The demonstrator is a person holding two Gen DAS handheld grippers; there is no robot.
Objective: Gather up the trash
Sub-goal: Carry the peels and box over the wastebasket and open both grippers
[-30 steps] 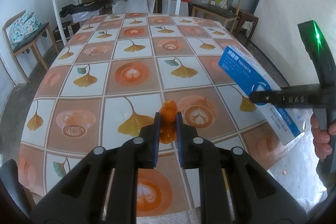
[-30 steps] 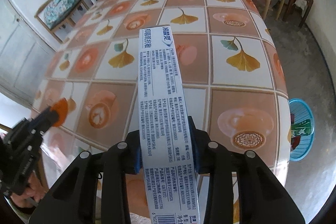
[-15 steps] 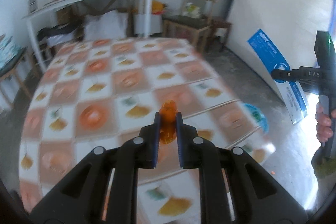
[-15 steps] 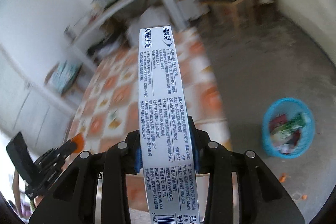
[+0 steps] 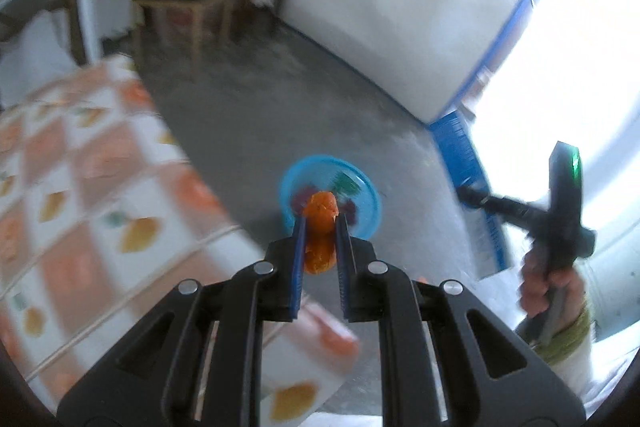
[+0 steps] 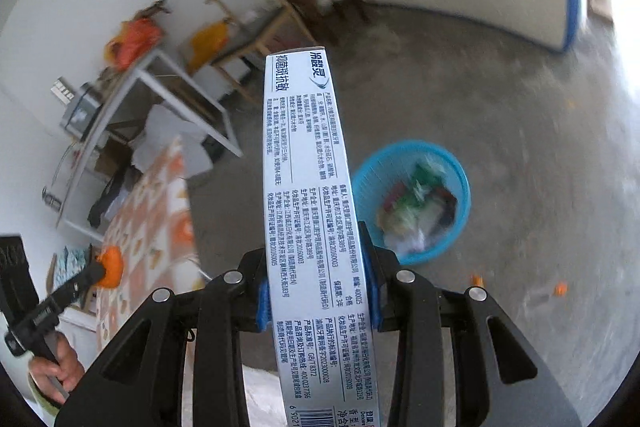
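Both pieces of trash are in the carrying step: the left gripper (image 5: pixel 320 227) pinches an orange peel (image 5: pixel 320 239), and the right gripper (image 6: pixel 316 267) has its fingers clamped on a long toothpaste box (image 6: pixel 308 195). The blue basket (image 6: pixel 460 179) sits on the floor just ahead, beside the surface (image 5: pixel 100 187). Next, I judge, each load must be brought over its rim and released.

The long printed box (image 6: pixel 316 227) runs off the bottom edge of the right wrist view, its barcode cut short. The blue basket (image 6: pixel 416 203) holds a blurred jumble of wrappers, too smeared to identify. In the left wrist view the orange scrap (image 5: pixel 320 231) covers part of the basket, the bench (image 5: pixel 80 187) pattern is motion-blurred, and glare whitens the right side.
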